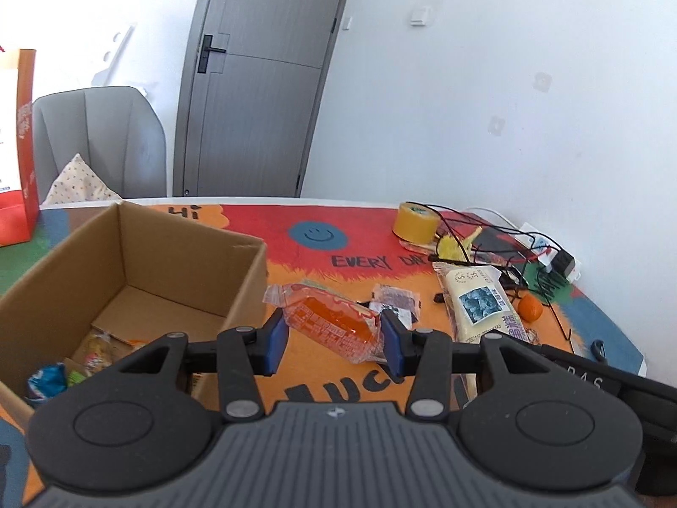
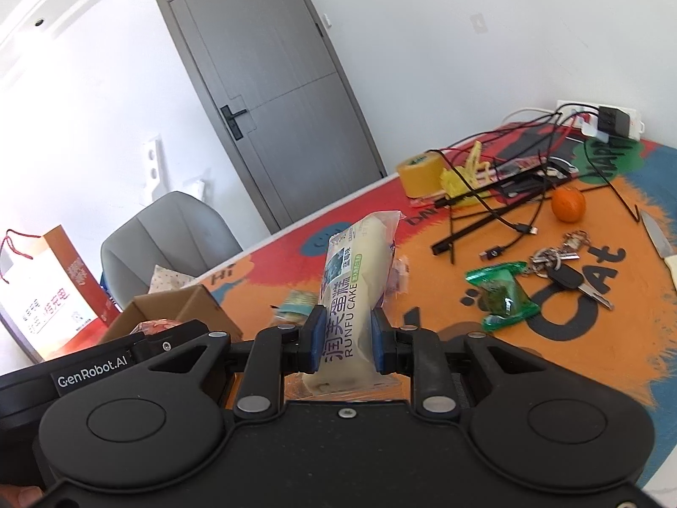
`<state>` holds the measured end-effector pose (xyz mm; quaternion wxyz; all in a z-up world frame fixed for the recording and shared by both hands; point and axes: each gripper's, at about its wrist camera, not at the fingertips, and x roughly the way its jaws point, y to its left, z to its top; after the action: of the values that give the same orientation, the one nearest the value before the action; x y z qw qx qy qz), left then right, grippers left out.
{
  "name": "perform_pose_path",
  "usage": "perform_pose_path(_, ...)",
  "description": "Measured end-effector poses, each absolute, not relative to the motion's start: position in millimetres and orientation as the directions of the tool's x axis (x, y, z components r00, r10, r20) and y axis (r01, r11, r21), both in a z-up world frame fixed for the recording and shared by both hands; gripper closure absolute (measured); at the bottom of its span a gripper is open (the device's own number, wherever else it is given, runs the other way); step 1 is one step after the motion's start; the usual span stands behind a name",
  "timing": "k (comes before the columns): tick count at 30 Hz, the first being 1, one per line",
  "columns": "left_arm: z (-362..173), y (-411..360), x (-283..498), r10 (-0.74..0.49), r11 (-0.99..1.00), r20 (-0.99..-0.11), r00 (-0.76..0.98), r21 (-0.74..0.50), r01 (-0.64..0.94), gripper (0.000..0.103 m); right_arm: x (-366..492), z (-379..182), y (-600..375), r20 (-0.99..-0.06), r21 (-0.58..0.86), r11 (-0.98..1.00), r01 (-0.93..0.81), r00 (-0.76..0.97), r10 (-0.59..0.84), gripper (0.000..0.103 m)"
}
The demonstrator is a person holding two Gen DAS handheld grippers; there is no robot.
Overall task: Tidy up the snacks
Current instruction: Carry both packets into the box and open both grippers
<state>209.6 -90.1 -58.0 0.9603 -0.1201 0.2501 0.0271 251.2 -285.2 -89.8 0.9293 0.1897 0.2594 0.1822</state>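
Right tool [image 2: 347,338] around cake packet [image 2: 359,279].

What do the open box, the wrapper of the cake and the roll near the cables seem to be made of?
Box: brown corrugated cardboard, matte, with creased flaps.
Cake wrapper: thin glossy plastic film, printed, with a translucent crimped end.
Roll: probably yellowish adhesive tape, smooth and slightly shiny; the exact material is unclear.

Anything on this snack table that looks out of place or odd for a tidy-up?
Yes: non-snack clutter sits among the snacks. A tangle of black cables, a bunch of keys and a yellow tape roll crowd the far side of the mat, beside a loose orange and a green snack packet.
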Motion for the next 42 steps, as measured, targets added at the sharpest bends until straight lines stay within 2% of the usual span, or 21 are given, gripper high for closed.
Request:
perform_pose_path(13,-48.0,-46.0,195.2,0.035,0.950,-0.463,0.885,-0.259,-0.173,0.058,245.9,-69.4,-251.1,-0.384,0.431,0.854,-0.290,0.798,0.464,0.080)
perform_pose_path(35,-54.4,41.5,183.8,0.108,0.896,-0.487,0.867,-0.331,-0.298,0.057,247.8,-45.7,-169.0,-0.384,0.382,0.841,-0.383,0.762,0.521,0.080)
perform_pose_path(38,-54.0,50.3,181.6,0.113,0.891,-0.488,0.865,-0.335,-0.305,0.051,247.2,-42.1,-156.2,-0.385,0.371,0.838,-0.399,0.756,0.530,0.080)
perform_pose_path(40,-52.9,54.7,179.1,0.104,0.890,-0.484,0.869,-0.345,-0.299,0.039,246.9,-40.3,-148.3,-0.387,0.365,0.836,-0.409,0.751,0.536,0.080)
perform_pose_path(42,-51.3,58.9,175.3,0.104,0.886,-0.473,0.875,-0.355,-0.297,0.033,246.4,-39.1,-140.4,-0.390,0.360,0.834,-0.419,0.744,0.542,0.080)
